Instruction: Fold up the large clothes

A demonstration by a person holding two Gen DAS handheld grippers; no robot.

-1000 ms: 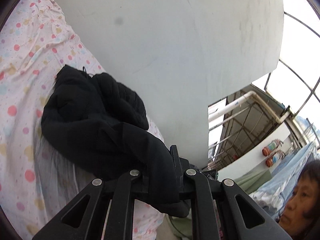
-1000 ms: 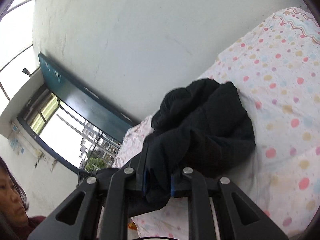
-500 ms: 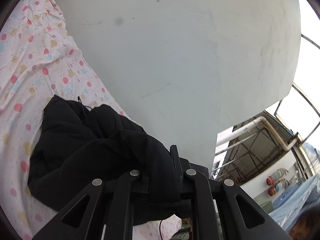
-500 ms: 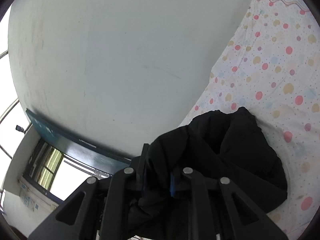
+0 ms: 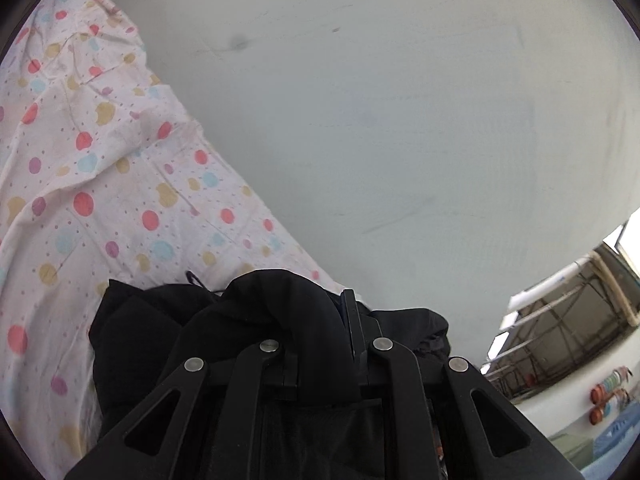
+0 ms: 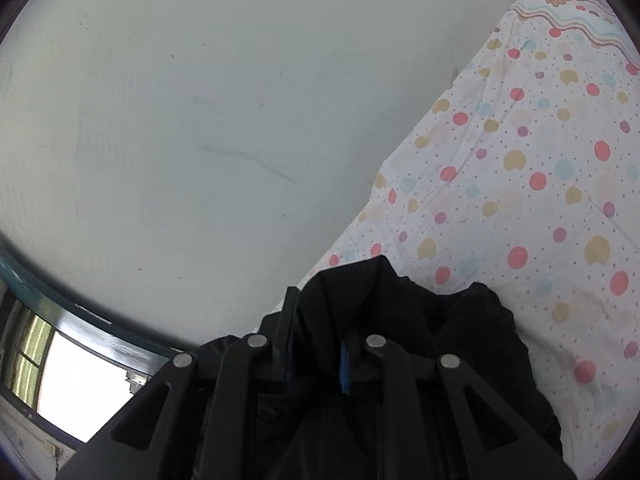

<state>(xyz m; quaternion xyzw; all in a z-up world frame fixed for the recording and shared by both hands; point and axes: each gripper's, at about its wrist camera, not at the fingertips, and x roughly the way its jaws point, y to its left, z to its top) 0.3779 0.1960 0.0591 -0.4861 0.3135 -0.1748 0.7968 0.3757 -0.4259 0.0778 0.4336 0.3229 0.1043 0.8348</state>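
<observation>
A large black garment (image 5: 160,332) hangs bunched from both grippers, close above a bed sheet with coloured polka dots (image 5: 80,160). My left gripper (image 5: 320,320) is shut on a thick fold of the black cloth, which bulges up over its fingers. My right gripper (image 6: 320,320) is shut on another fold of the same garment (image 6: 472,344); a blue pad edge shows between the fingers. Most of the garment is hidden below the gripper bodies. The sheet (image 6: 540,180) fills the right side of the right wrist view.
A plain pale wall (image 5: 380,100) runs along the far edge of the bed. A balcony with rails and bottles (image 5: 580,340) is at the left wrist view's lower right. A dark-framed window (image 6: 60,340) is at the right wrist view's lower left.
Both grippers have tilted and lifted with the garment. The black cloth has slid low in both views and more wall shows. The person's face has left both views.
</observation>
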